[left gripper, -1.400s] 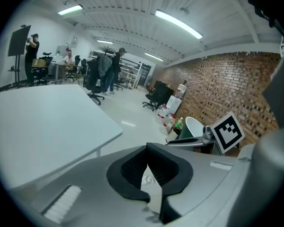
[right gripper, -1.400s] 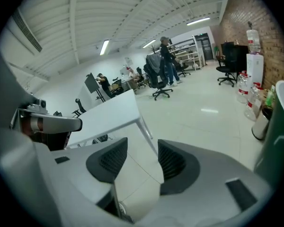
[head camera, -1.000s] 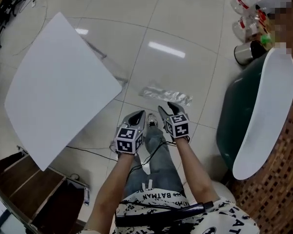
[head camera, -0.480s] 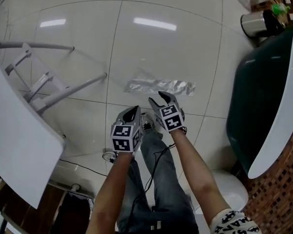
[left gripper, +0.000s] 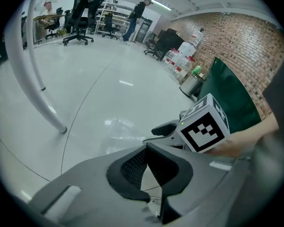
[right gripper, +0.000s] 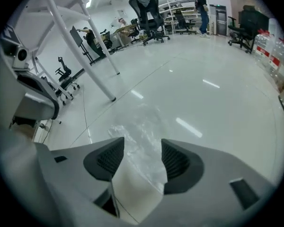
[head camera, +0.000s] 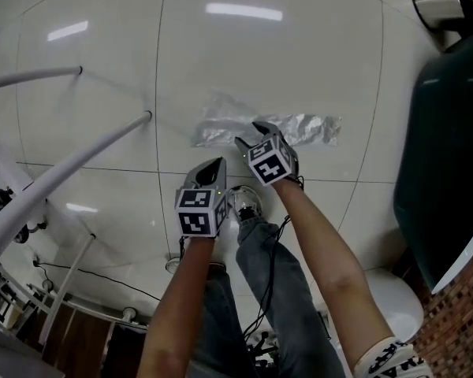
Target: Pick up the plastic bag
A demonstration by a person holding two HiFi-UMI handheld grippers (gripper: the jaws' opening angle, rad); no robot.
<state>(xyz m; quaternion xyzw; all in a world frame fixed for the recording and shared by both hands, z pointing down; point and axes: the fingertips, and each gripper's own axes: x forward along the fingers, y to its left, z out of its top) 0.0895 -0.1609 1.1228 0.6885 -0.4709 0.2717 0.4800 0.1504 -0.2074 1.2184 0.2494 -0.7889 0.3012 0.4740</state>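
Note:
A crumpled clear plastic bag (head camera: 299, 126) lies flat on the glossy white tile floor. My right gripper (head camera: 248, 134) hovers over its middle with jaws spread and still opening. In the right gripper view the bag (right gripper: 144, 124) shows on the floor between and beyond the right gripper (right gripper: 142, 151) pads, which do not touch it. My left gripper (head camera: 217, 165) hangs shut, nearer to me and left of the bag, holding nothing. The left gripper view shows the left gripper (left gripper: 146, 148) pads meeting, with the bag (left gripper: 118, 129) and the right gripper (left gripper: 164, 129) ahead.
White table legs (head camera: 71, 156) slant across the floor at left. A big dark green tub (head camera: 449, 156) stands at right, a metal bin (head camera: 441, 2) behind it. The person's shoe (head camera: 244, 199) rests just under the grippers. Cables (head camera: 87, 278) run along the floor at lower left.
Both grippers have moved forward and down toward the floor. The right one now sits over the bag instead of short of it. The view has closed in on the floor.

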